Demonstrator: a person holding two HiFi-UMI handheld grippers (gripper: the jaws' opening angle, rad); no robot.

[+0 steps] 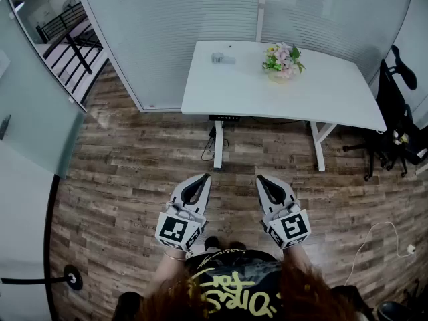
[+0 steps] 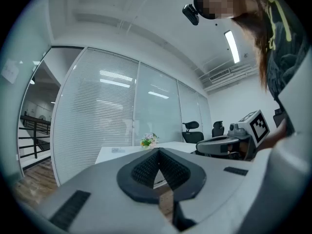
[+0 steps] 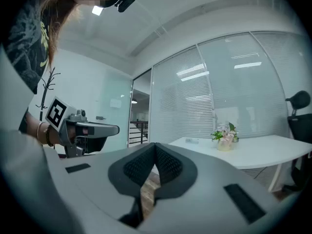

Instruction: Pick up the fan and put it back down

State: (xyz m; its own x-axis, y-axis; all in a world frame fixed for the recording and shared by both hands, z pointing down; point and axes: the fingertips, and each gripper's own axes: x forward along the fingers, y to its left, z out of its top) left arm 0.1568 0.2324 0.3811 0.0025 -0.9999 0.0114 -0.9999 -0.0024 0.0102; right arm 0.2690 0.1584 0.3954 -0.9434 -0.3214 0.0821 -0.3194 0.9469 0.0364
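The fan [image 1: 223,58] is a small, low, pale-grey thing lying on the white table [image 1: 334,92], toward the table's back left corner and touching nothing else; its finer shape is too small to tell. To the right of it on the table stands a bunch of pink and yellow flowers [image 1: 283,60]. The tabletop is smooth and matt, with rounded corners, on white legs. Worn brown wood planks [image 1: 134,179] run under the table, and striped frosted glass walls [image 1: 174,25] rise behind it. A black office chair [image 1: 394,112] stands at the table's right end. Well in front of the table, the left gripper [image 1: 202,178] and the right gripper [image 1: 263,178] hover level, each with its ribbed black jaws pressed together on nothing
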